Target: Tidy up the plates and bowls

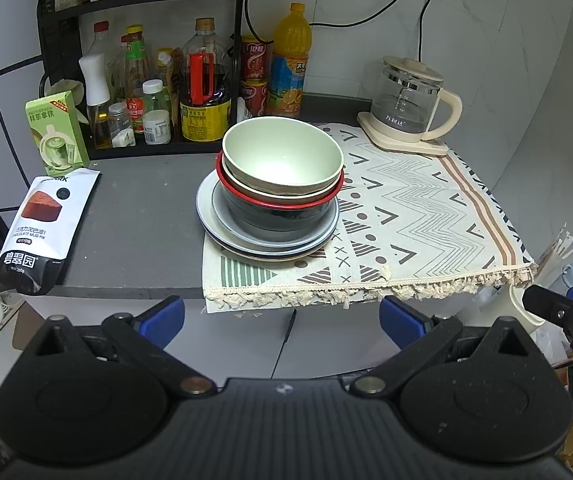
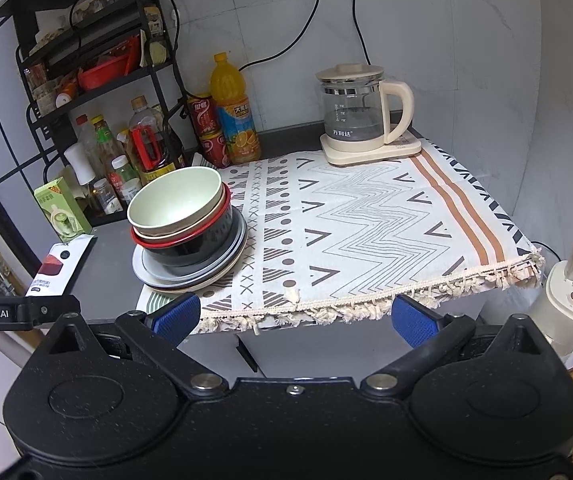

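Note:
A pale green bowl (image 1: 282, 160) tops a stack: under it a beige bowl, a red-rimmed black bowl (image 1: 278, 208), then several blue-grey and beige plates (image 1: 210, 220). The stack stands on the left edge of a patterned cloth (image 1: 406, 216). It also shows in the right wrist view, green bowl (image 2: 174, 204) above the plates (image 2: 190, 276). My left gripper (image 1: 282, 320) is open and empty, in front of the counter edge, below the stack. My right gripper (image 2: 294, 318) is open and empty, in front of the cloth's fringe, right of the stack.
A glass kettle (image 1: 410, 108) on its base stands at the cloth's back right. Bottles and cans (image 1: 202, 92) crowd a black rack behind the stack. A green carton (image 1: 56, 132) and a snack bag (image 1: 46, 232) lie on the grey counter at left.

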